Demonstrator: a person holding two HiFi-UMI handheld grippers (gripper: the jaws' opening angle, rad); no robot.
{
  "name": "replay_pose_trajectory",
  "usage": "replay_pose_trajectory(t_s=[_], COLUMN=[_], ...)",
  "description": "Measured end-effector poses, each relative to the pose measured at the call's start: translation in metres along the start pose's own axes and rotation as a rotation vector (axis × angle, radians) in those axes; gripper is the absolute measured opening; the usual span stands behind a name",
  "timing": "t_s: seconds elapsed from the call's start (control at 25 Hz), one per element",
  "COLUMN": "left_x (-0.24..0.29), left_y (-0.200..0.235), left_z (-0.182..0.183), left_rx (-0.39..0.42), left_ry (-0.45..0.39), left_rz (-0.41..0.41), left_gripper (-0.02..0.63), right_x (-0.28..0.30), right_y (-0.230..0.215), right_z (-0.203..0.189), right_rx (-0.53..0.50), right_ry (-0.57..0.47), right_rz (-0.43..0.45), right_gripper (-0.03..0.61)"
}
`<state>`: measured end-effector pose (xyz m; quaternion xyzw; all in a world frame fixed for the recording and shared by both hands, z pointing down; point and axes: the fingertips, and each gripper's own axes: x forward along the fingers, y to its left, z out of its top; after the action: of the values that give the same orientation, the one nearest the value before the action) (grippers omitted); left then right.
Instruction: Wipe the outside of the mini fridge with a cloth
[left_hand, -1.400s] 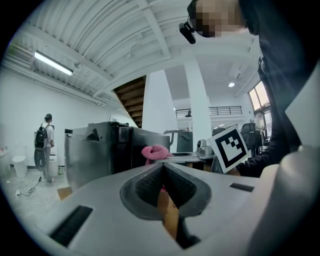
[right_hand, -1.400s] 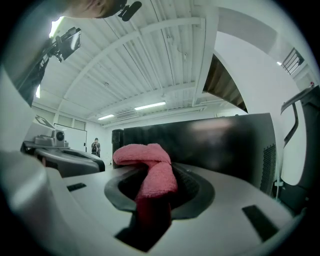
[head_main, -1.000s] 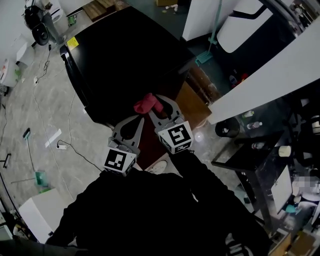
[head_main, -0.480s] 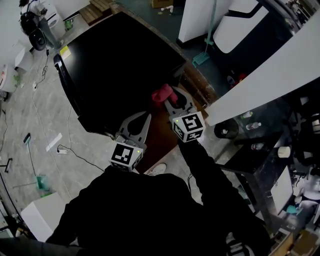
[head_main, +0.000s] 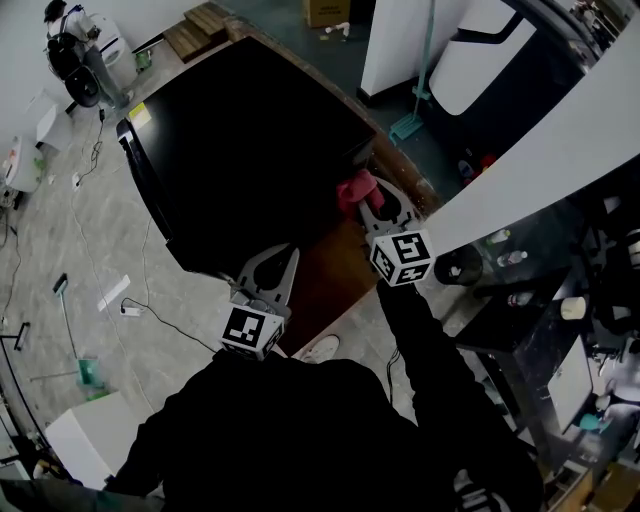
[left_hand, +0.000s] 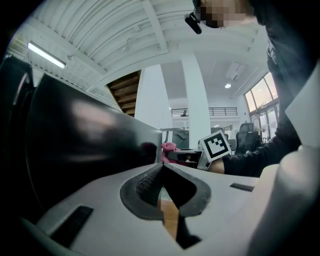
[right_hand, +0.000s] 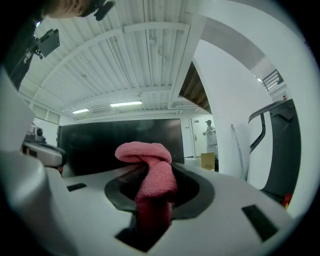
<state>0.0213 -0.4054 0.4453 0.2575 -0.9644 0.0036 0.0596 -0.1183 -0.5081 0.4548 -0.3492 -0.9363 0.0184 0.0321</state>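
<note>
We see the mini fridge (head_main: 250, 130) as a black, glossy box standing upright on the floor, with a flat, bare top. There's a small yellow label (head_main: 143, 112) at its far left corner. The cloth (head_main: 352, 187) is pink terry, bunched into a roll. It's pinched between the jaws of the right gripper (head_main: 368, 203), and its free end flops over past the tips. It sits at the fridge's right-hand edge, towards the near corner. We can't tell whether it's touching the side panel or just beside it.
</note>
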Motion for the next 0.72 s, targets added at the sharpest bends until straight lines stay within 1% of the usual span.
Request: replay_pose_trajectory(t_s=[0.08, 0.16, 0.24, 0.36, 0.48, 0.56, 0.72], left_x=[-0.012, -0.025, -0.037, -0.054, -0.075, -0.090, -0.106], left_y=[0.000, -0.001, 0.000, 0.003, 0.012, 0.022, 0.037], left_z=[-0.012, -0.029, -0.050, -0.086, -0.124, -0.148, -0.184], left_rx=[-0.008, -0.022, -0.036, -0.058, -0.095, -0.111, -0.153], left_ry=[0.008, 0.020, 0.038, 0.084, 0.137, 0.169, 0.202], left_rz=[0.000, 0.000, 0.003, 0.018, 0.054, 0.086, 0.134], left_gripper=[0.006, 0.006, 0.006, 0.006, 0.006, 0.006, 0.006], right_x=[-0.016, -0.030, -0.039, -0.044, -0.043, -0.036, -0.019], right_y=[0.022, 0.053, 0.086, 0.130, 0.175, 0.202, 0.230], right_z=[-0.004, -0.021, -0.048, -0.096, -0.133, -0.151, -0.178], right_rx=[0.010, -0.005, -0.011, 0.027, 0.067, 0.064, 0.052], right_ry=[-0.015, 0.000, 0.039, 0.118, 0.167, 0.184, 0.195], right_rz=[0.037, 0.094, 0.148, 0.213, 0.263, 0.297, 0.366], right_gripper=[0.132, 0.132, 0.133, 0.133, 0.132, 0.132, 0.132])
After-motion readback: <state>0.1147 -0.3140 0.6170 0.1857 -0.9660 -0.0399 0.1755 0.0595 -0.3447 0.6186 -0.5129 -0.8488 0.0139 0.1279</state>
